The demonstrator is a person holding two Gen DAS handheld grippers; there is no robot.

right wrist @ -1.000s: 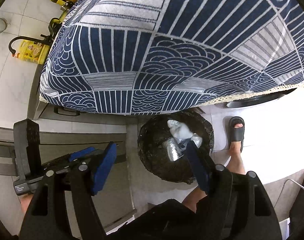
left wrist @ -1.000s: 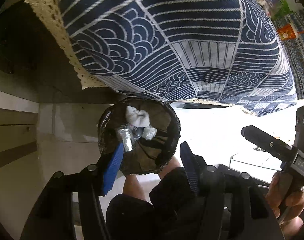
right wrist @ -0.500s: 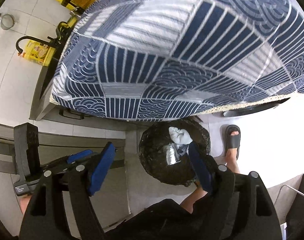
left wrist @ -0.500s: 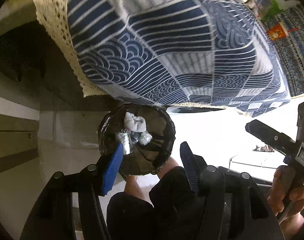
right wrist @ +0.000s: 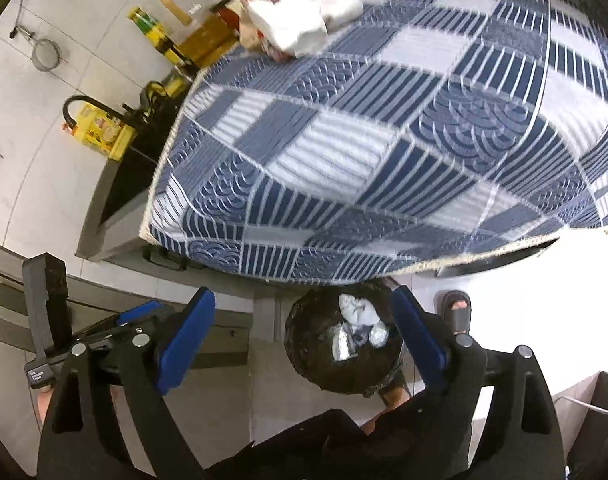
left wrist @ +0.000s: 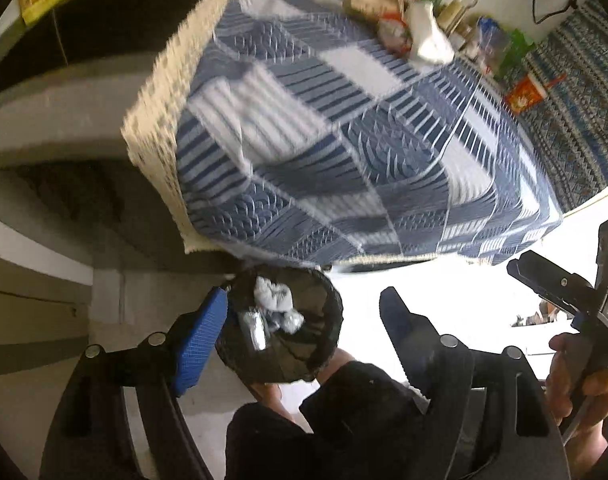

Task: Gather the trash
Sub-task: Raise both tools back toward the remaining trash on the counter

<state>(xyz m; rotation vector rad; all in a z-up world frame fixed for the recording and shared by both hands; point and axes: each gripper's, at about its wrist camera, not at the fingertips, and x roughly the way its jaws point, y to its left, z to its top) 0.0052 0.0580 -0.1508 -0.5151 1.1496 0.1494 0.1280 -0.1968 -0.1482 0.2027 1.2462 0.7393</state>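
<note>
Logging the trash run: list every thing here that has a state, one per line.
left gripper: open, empty
right gripper: open, empty
trash bin: open, bag-lined, holding crumpled tissue and foil scraps
white bag: on the table, crumpled

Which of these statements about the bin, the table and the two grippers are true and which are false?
1. The black-lined round trash bin sits on the floor by the table edge. True.
2. The bin is empty. False: it holds a crumpled white tissue and silvery foil scraps.
3. The left gripper is shut on a tissue. False: it is open and holds nothing.
4. The right gripper is open. True.
5. The blue-and-white patterned tablecloth carries a crumpled white plastic bag at its far side. True.
</note>
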